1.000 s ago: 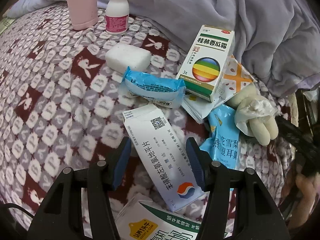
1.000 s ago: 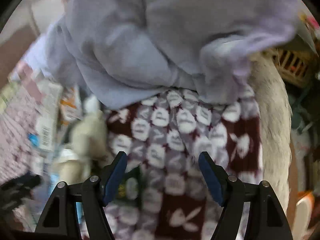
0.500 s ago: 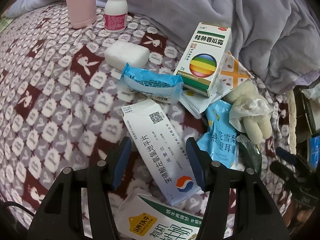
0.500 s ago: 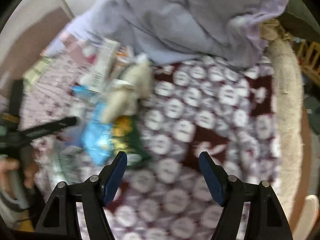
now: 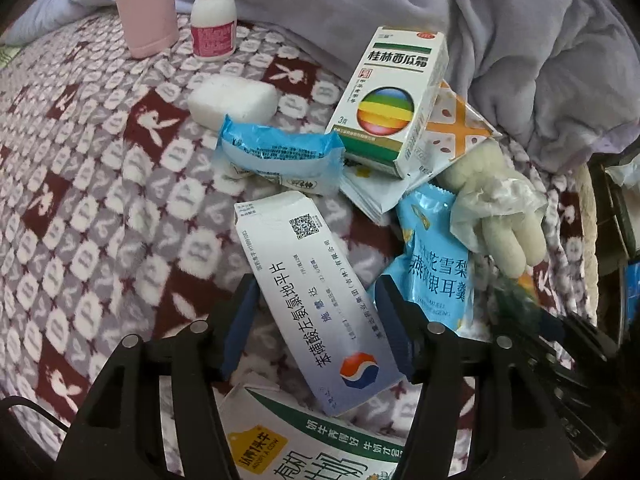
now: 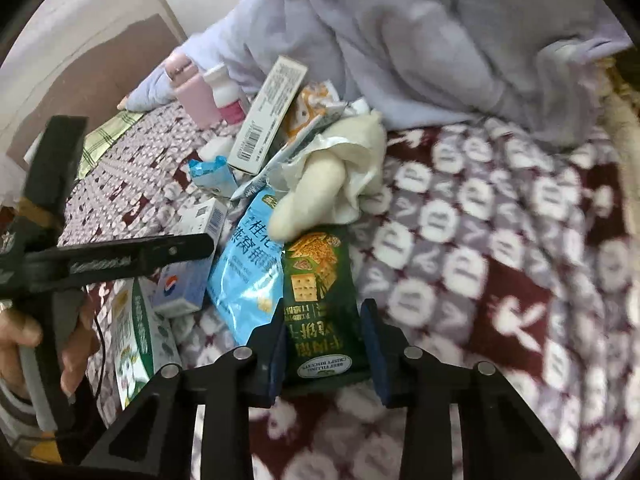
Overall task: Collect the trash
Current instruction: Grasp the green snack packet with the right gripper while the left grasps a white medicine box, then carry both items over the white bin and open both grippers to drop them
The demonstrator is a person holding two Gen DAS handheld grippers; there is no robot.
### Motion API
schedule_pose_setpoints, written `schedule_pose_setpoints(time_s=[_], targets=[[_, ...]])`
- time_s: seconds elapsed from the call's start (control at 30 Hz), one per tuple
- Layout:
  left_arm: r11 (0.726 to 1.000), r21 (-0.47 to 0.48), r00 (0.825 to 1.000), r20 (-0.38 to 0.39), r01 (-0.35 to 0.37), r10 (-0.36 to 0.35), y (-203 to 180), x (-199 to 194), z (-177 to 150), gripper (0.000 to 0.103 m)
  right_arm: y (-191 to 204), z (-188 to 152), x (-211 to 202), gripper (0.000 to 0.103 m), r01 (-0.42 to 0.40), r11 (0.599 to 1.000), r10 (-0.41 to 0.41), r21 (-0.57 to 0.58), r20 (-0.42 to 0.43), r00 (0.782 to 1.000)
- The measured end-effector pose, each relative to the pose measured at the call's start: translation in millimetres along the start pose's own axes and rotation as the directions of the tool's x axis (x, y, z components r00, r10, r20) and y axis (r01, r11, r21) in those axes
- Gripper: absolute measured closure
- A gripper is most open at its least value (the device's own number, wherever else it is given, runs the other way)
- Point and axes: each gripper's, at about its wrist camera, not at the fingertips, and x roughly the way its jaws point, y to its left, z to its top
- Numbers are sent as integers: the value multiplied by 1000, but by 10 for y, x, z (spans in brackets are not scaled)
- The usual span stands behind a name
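My right gripper (image 6: 324, 344) sat wide open, jaws straddling the green cracker packet (image 6: 318, 300), nothing gripped yet. To do it well I'd have squeezed low across the packet's width and avoided snagging the blue snack pouch (image 6: 248, 276) just beside it. My left gripper (image 5: 316, 328) was open too, empty, straddling the white medicine box (image 5: 316, 288) on the patterned blanket (image 5: 100, 200).

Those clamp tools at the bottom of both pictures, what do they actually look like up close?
Each gripper, left and right, has black plastic forked arms dotted with round silver screws. The fingers are lined with dark blue pads. A thin black cable trails off the left one. The right view shows the left tool's black bar with pale lettering and a bare hand on its grey handle.
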Motion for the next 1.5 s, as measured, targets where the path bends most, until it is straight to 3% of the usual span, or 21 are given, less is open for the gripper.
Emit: schedule_pose_setpoints(time_s=[0.13,0.17,0.2,0.23,0.33,0.43,0.57,0.6,0.67,0.73,0.83,0.93,1.0,1.1,1.13,1.2,1.5], targets=[[999,20,999,26,40,-40,-58,-81,-39,53,-69,-117,-239,70,16,999,-18,34,40,999],[999,26,998,33,45,-46,-77,-122,-55,62,-86,-155,-325,70,18,999,-20,43,49,999],[998,35,998,46,49,-51,-99,-182,-67,79,-81,-171,-359,70,19,999,-22,46,55,998],[999,39,997,65,38,-40,-108,-259,-76,84,-83,-197,-424,70,22,998,-26,52,66,998],[994,41,992,75,102,-104,-140,-448,-67,92,-109,-293,-623,70,25,996,-33,84,92,995],[993,77,992,84,90,-97,-244,-530,-92,92,-114,-372,-753,71,29,994,-41,104,112,993],[990,138,997,83,-14,2,-392,-461,-133,89,-122,-457,-840,70,37,991,-52,128,112,992],[992,125,997,78,-20,10,-383,-426,-139,83,-124,-480,-854,70,38,991,-53,130,110,992],[995,90,998,38,36,-39,-330,-332,-153,46,-124,-514,-875,70,33,991,-48,131,108,993],[997,52,998,3,64,-64,-266,-202,-178,42,-127,-542,-891,70,32,990,-47,136,108,993],[997,80,999,-49,18,-14,-288,-15,-218,42,-134,-554,-886,70,25,989,-41,145,109,993],[996,87,999,-26,20,-18,-290,-5,-234,43,-132,-559,-896,70,23,989,-40,145,112,993],[997,75,999,-17,36,-35,-265,-56,-229,59,-131,-559,-910,70,25,989,-42,143,118,992],[995,97,999,37,35,-39,-289,-248,-242,62,-134,-556,-951,70,25,989,-44,147,130,990],[994,106,998,52,37,-42,-327,-334,-259,77,-133,-561,-974,70,25,988,-45,150,138,989],[990,127,995,76,52,-62,-403,-493,-284,86,-134,-573,-1030,70,29,987,-53,157,152,987],[974,192,984,107,118,-141,-760,-738,-356,88,-206,-683,-1259,70,44,982,-78,184,180,981]])
